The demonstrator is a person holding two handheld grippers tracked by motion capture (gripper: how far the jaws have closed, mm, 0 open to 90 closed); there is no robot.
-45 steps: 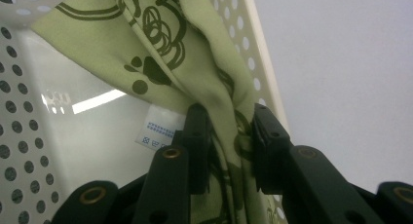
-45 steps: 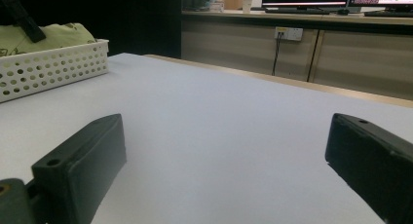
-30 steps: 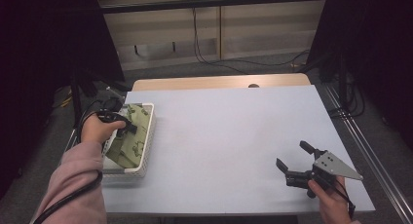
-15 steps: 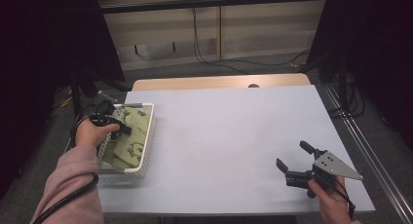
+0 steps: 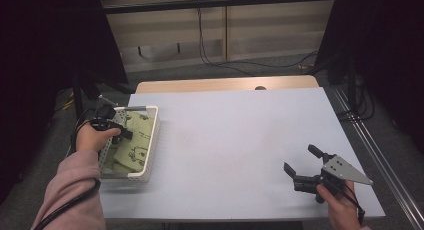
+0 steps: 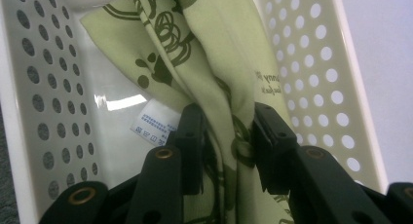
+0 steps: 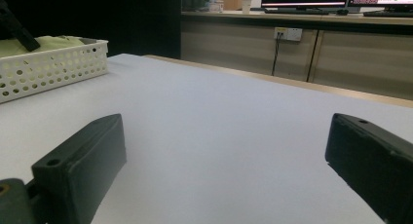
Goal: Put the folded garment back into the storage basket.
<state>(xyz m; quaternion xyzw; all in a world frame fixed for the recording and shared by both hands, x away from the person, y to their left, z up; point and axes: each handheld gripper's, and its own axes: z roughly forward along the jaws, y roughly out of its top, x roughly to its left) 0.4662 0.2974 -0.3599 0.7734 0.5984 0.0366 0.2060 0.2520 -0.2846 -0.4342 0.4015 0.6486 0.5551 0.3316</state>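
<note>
A pale green cloth (image 5: 134, 149) with dark printed drawings lies bunched in a white perforated basket (image 5: 151, 140) at the table's left edge. My left gripper (image 5: 123, 133) reaches down into the basket. In the left gripper view, the left gripper (image 6: 228, 141) is shut on a gathered fold of the cloth (image 6: 214, 48), with a white label (image 6: 152, 121) beside the jaws. My right gripper (image 5: 300, 159) hovers near the table's front right corner, open and holding nothing. In the right gripper view, the right gripper (image 7: 226, 156) has its jaws wide apart over the bare table.
The basket (image 7: 48, 70) shows far left in the right gripper view, with the cloth (image 7: 53, 41) heaped above its rim. The light grey tabletop (image 5: 235, 135) stretches between the two hands. Cables and dark curtains lie beyond the table's far edge.
My left hand and gripper have shifted a little leftward over the basket, pinching the cloth. The right gripper has stayed where it was.
</note>
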